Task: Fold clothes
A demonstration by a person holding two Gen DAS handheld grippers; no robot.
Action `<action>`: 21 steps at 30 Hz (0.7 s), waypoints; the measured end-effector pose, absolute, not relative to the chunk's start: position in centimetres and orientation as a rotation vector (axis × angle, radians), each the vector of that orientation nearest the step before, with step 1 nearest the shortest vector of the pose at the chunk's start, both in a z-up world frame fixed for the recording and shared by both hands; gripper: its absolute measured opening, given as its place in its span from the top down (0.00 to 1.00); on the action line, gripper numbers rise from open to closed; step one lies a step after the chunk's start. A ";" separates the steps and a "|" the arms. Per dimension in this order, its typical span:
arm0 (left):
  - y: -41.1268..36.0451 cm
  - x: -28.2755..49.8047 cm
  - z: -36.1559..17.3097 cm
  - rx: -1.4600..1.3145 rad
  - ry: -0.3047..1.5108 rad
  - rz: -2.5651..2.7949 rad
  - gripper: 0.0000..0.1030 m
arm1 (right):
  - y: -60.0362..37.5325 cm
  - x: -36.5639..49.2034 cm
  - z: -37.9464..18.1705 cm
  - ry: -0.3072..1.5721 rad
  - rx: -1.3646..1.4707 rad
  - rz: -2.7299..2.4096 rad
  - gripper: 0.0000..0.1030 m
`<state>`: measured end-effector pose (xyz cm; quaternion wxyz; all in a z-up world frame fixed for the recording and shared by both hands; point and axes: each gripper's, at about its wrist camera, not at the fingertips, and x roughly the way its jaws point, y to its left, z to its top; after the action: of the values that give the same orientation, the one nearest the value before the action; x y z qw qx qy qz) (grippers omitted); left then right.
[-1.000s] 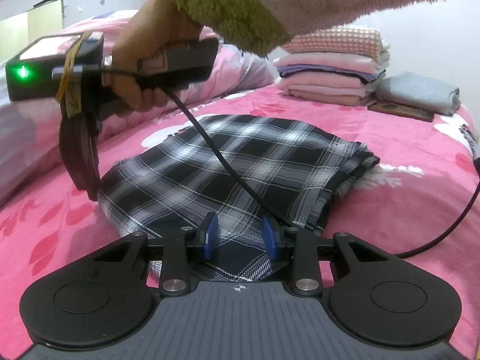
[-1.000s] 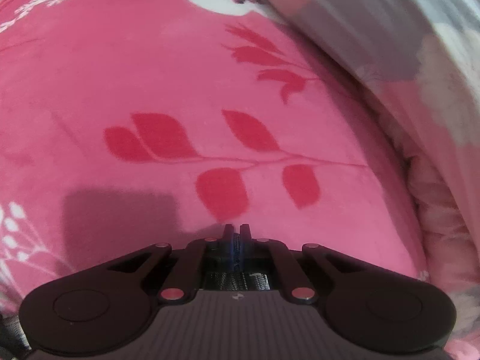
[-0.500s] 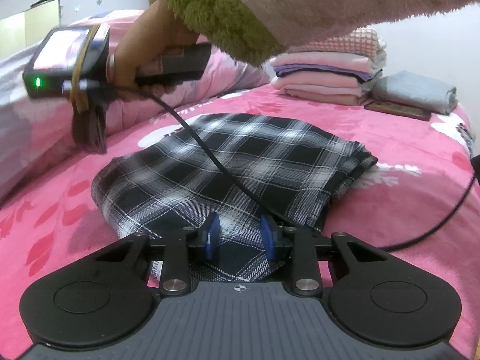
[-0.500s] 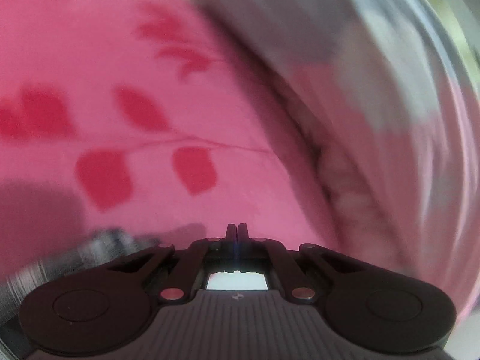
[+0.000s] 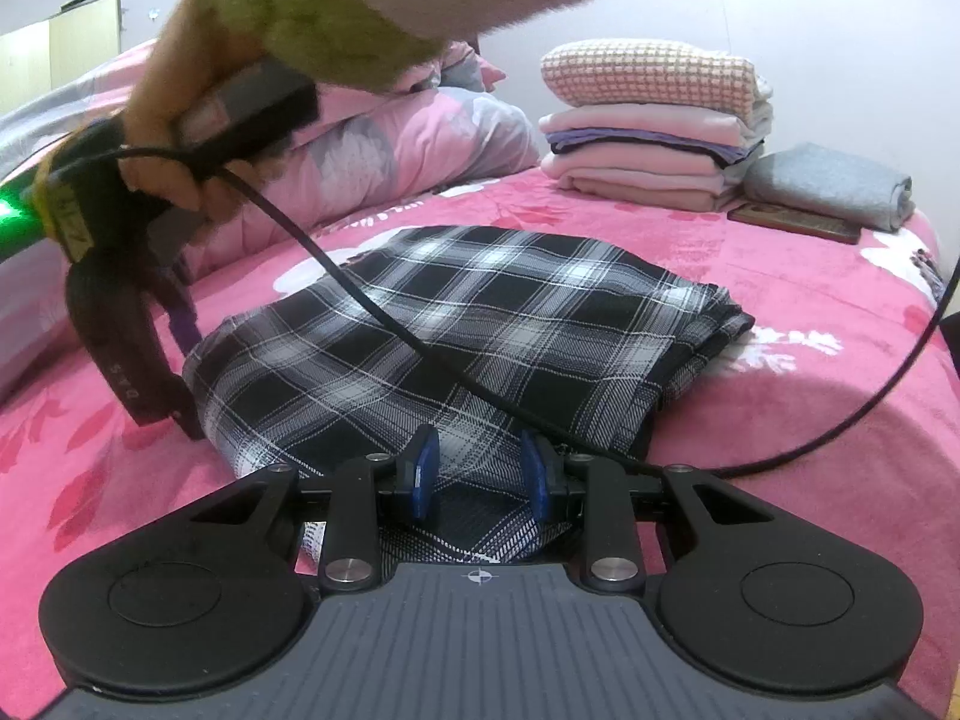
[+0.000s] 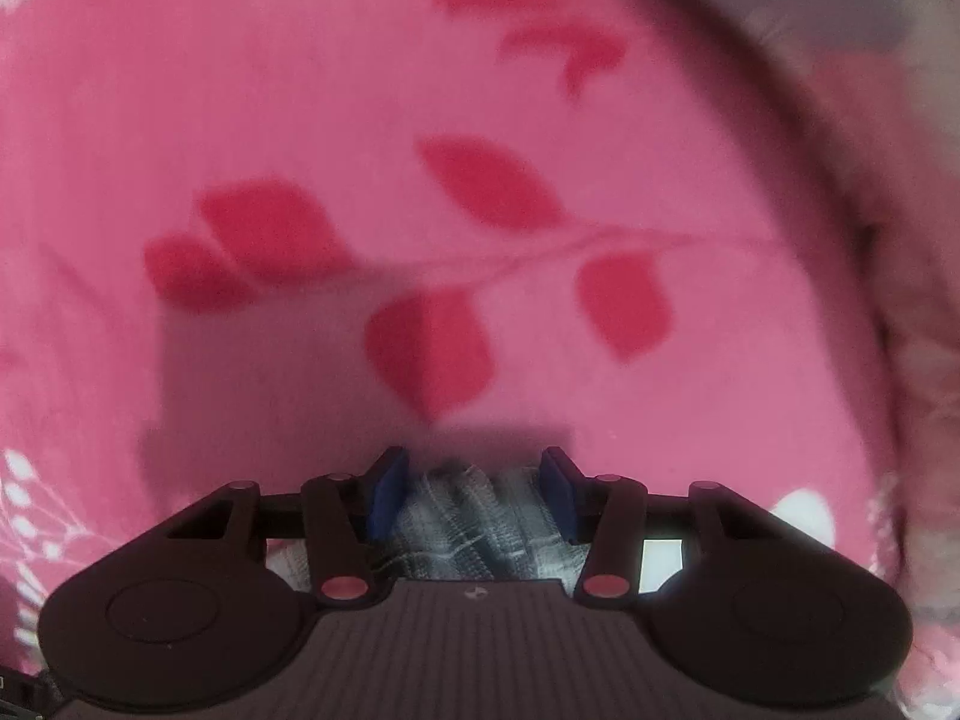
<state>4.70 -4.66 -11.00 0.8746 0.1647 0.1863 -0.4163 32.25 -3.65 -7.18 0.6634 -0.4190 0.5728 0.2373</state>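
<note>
Left gripper nearest, low over near edge of folded plaid garment; blue pads partly apart, plaid cloth between them, whether they pinch it cannot tell; garment lies flat on pink floral blanket; right gripper at garment's left edge, pointing steeply down, jaws just been opening, now apart with blurred plaid cloth between, pads not pressing; hand in fuzzy sleeve holds it; black cable crosses garment; behind: folded stack, grey folded item, pillow.

bed: pink floral blanket | wall: plain white
</note>
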 end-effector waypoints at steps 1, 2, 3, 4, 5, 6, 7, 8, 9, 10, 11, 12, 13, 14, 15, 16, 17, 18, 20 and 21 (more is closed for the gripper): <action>-4.6 4.8 -11.0 0.342 0.390 -0.870 0.72 | -3.3 32.4 -7.2 1.307 -0.965 0.534 0.53; -4.6 4.8 -11.0 0.341 0.391 -0.871 0.72 | -3.1 32.5 -7.2 1.318 -0.982 0.531 0.62; -4.6 4.8 -11.0 0.340 0.392 -0.871 0.72 | -2.9 32.5 -7.3 1.329 -1.009 0.515 0.67; -4.6 4.8 -11.0 0.339 0.392 -0.871 0.72 | -2.7 32.4 -7.4 1.338 -1.041 0.494 0.74; -4.6 4.8 -11.0 0.338 0.393 -0.872 0.72 | -2.4 32.1 -7.5 1.343 -1.082 0.477 0.76; -4.6 4.8 -11.0 0.337 0.394 -0.872 0.72 | -2.3 31.9 -7.6 1.346 -1.129 0.459 0.77; -4.6 4.8 -11.0 0.335 0.395 -0.872 0.72 | -2.1 31.6 -7.7 1.349 -1.178 0.440 0.78; -4.6 4.8 -11.0 0.335 0.395 -0.872 0.72 | -2.0 31.4 -7.9 1.351 -1.226 0.420 0.79; -4.6 4.8 -11.0 0.335 0.395 -0.873 0.72 | -1.8 31.2 -8.2 1.355 -1.279 0.401 0.79; -4.6 4.8 -11.0 0.336 0.395 -0.873 0.72 | -1.7 30.9 -8.6 1.356 -1.335 0.383 0.80; -4.6 4.8 -11.0 0.336 0.394 -0.874 0.72 | -1.6 30.7 -9.2 1.352 -1.395 0.361 0.84; -4.6 4.8 -11.0 0.337 0.394 -0.875 0.72 | -1.4 30.6 -9.9 1.348 -1.456 0.338 0.87; -4.6 4.8 -11.0 0.338 0.393 -0.875 0.72 | -1.5 30.5 -10.6 1.331 -1.531 0.308 0.90; -4.7 4.8 -11.0 0.338 0.393 -0.875 0.72 | -1.7 30.4 -11.4 1.305 -1.611 0.275 0.92; -4.7 4.9 -10.9 0.338 0.394 -0.875 0.72 | -2.0 30.4 -12.0 1.284 -1.677 0.245 0.92; -4.6 4.9 -10.9 0.336 0.395 -0.876 0.72 | -2.2 30.7 -12.3 1.274 -1.694 0.227 0.93; -4.6 4.9 -10.9 0.334 0.397 -0.878 0.72 | -2.3 31.1 -12.4 1.269 -1.691 0.216 0.93; -4.6 5.0 -10.9 0.331 0.398 -0.879 0.72 | -2.4 31.6 -12.1 1.250 -1.671 0.210 0.93; -4.6 5.0 -10.9 0.330 0.399 -0.880 0.72 | -2.4 32.4 -10.8 1.148 -1.614 0.173 0.93; -4.6 5.0 -10.9 0.330 0.399 -0.880 0.72 | -2.7 32.9 -9.4 1.086 -1.541 0.146 0.93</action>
<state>4.99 -4.61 -10.91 0.8725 0.1579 0.1912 -0.4211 32.92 -2.72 -9.37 0.5855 -0.6607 0.4655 0.0625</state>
